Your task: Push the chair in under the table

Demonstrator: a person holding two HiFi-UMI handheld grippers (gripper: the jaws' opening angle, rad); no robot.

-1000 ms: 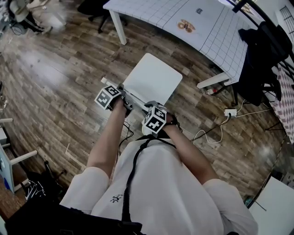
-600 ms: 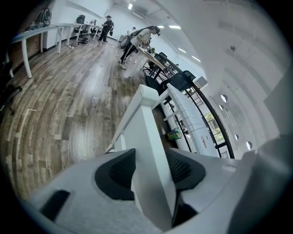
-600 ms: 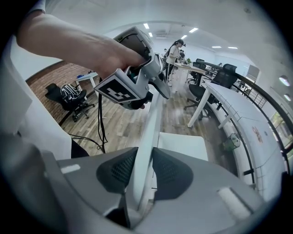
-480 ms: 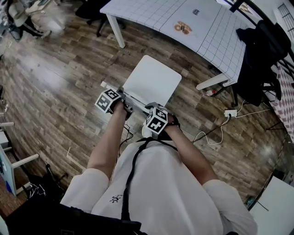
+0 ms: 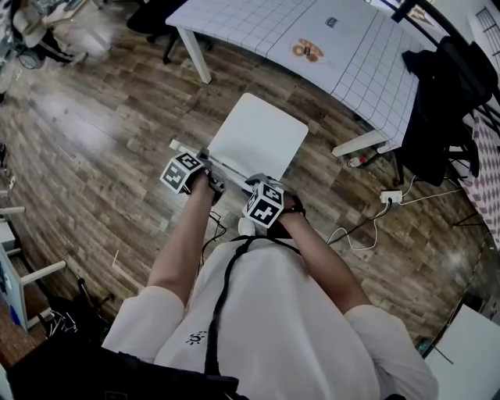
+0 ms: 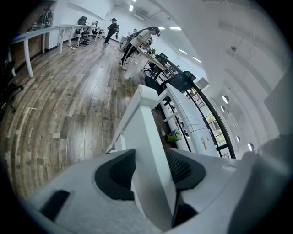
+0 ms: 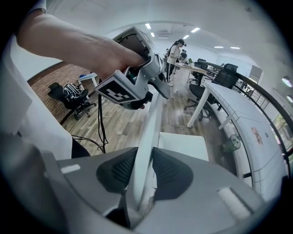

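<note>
A wood-plank floor (image 5: pixel 94 156) — brick wall (image 7: pixel 59 77), ceiling strip lights (image 7: pixel 147 26) overhead.

No legible text, brand or number anywhere in your views.

- Left cube (image 5: pixel 181 170) on your left gripper (image 5: pixel 208 161) and right cube (image 5: pixel 264 205) on your right gripper (image 5: pixel 254 183): square black-and-white code patterns, no letters or digits.
- Table (image 5: pixel 258 23): you see a round printed picture (image 5: pixel 307 51) and a small dark label (image 5: pixel 331 22), both too small to read.
- Red print (image 7: pixel 255 132) on the tabletop in your right gripper view: blurred, unreadable.
- Shirt emblem (image 5: pixel 198 337): small sun-like mark, with no words you can make out.
</note>
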